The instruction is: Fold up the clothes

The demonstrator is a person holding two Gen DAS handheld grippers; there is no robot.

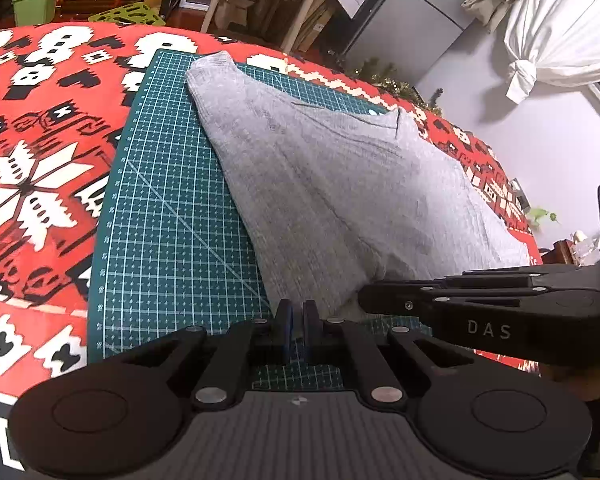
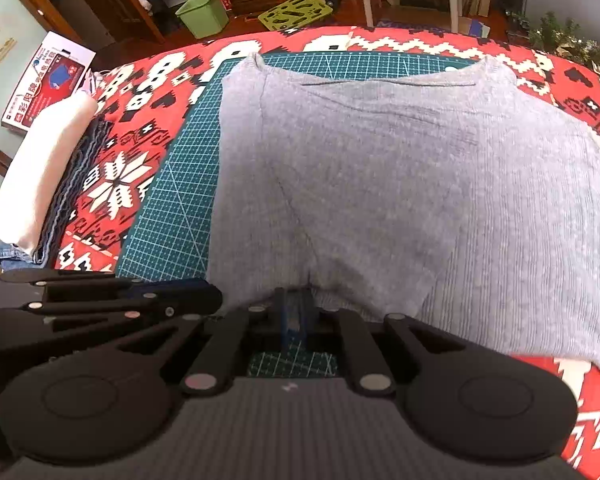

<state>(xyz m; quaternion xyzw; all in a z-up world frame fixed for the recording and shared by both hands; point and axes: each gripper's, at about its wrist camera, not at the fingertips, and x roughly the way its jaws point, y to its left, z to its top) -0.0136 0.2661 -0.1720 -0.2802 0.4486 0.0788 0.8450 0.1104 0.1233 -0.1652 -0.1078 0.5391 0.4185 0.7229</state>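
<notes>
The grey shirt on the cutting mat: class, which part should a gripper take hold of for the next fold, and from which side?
Probably the grey shirt at its near hem, approached from the near side of the green cutting mat. That edge lies flat, thin and unobstructed; the right gripper already seems shut there.

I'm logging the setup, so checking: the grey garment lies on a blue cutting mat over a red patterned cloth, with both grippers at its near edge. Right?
Not quite: the cutting mat is green, not blue, as the right wrist view shows. The rest holds: the grey garment lies on it over the red patterned cloth, with the left gripper and right gripper at its near edge.
</notes>
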